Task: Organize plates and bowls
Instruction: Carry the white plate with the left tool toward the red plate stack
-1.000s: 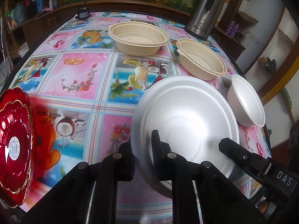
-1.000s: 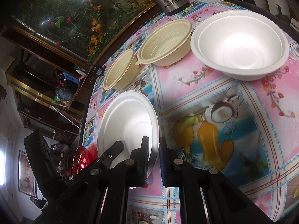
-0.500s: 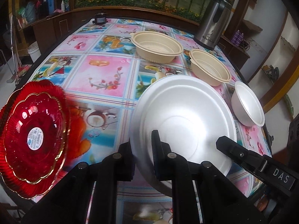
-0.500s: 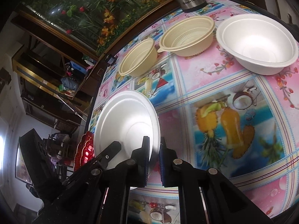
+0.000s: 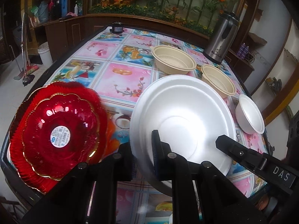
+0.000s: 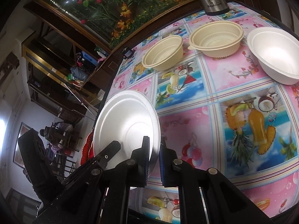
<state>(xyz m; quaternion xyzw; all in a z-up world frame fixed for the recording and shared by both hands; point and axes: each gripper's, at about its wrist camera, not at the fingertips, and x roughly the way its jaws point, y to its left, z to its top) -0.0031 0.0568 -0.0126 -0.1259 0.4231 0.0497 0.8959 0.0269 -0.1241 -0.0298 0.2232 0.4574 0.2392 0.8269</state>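
Note:
Both grippers are shut on the near rim of one white foam plate point(image 5: 183, 112), held above the table; it also shows in the right wrist view point(image 6: 127, 119). My left gripper point(image 5: 143, 149) pinches its left rim, my right gripper point(image 6: 154, 151) its right rim. Two stacked red glass plates point(image 5: 56, 130) lie at the table's left front corner, left of the held plate; their edge peeks out behind it in the right wrist view point(image 6: 87, 147). Two beige bowls point(image 5: 173, 59) point(image 5: 218, 81) and a white foam bowl point(image 5: 250, 113) stand beyond.
A steel thermos point(image 5: 220, 39) stands at the table's far right corner. A small dark object point(image 5: 116, 27) sits at the far edge. The table point(image 5: 123, 78) has a colourful fruit-print cloth. Wooden cabinets and a planter run behind it.
Both grippers have carried the white plate up and to the left. The red plates have come fully into the left wrist view, and the bowls look farther away.

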